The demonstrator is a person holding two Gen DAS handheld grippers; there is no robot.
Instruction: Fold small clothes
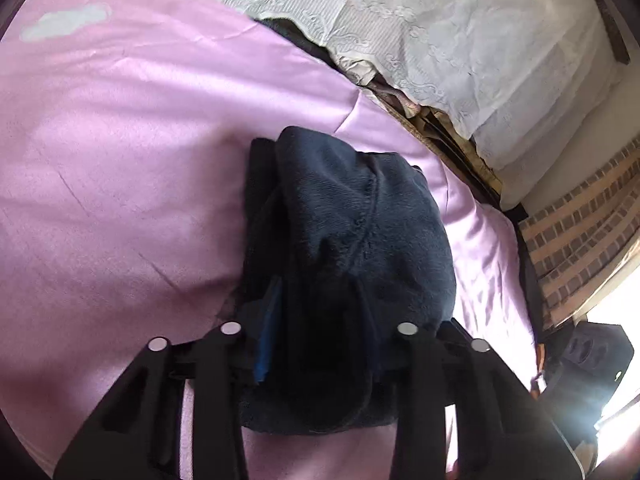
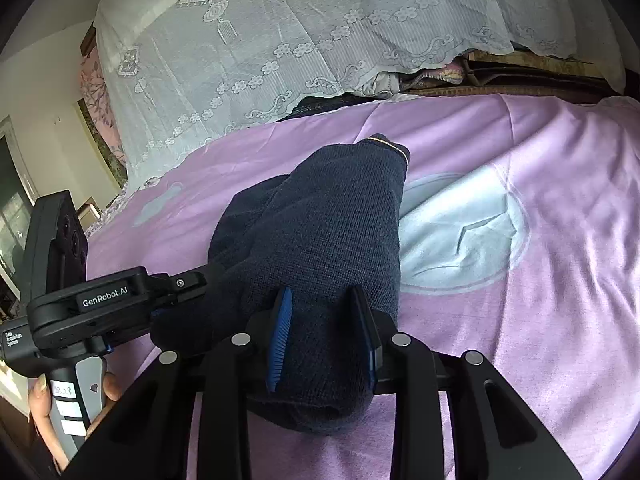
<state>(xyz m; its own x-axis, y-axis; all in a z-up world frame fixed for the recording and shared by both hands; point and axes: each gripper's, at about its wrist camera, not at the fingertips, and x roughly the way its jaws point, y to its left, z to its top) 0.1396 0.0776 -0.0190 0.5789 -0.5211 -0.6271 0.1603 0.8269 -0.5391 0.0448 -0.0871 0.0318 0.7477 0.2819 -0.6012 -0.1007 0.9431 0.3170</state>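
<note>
A small dark navy knitted garment (image 1: 360, 216) lies bunched on the pink bedsheet (image 1: 120, 140). My left gripper (image 1: 320, 312) is shut on its near end, with thick cloth between the blue-padded fingers. In the right wrist view the same garment (image 2: 328, 224) shows a thin yellow trim at its far edge. My right gripper (image 2: 324, 320) is shut on another near part of it. The left gripper's body (image 2: 104, 304), marked GenRobot.AI, reaches in from the left and holds the garment's left side.
A white lace cover (image 2: 280, 40) drapes over a pile at the bed's far side. A pale round print (image 2: 460, 232) marks the sheet right of the garment. A brick wall (image 1: 580, 232) and a bright window (image 1: 620, 360) lie to the right.
</note>
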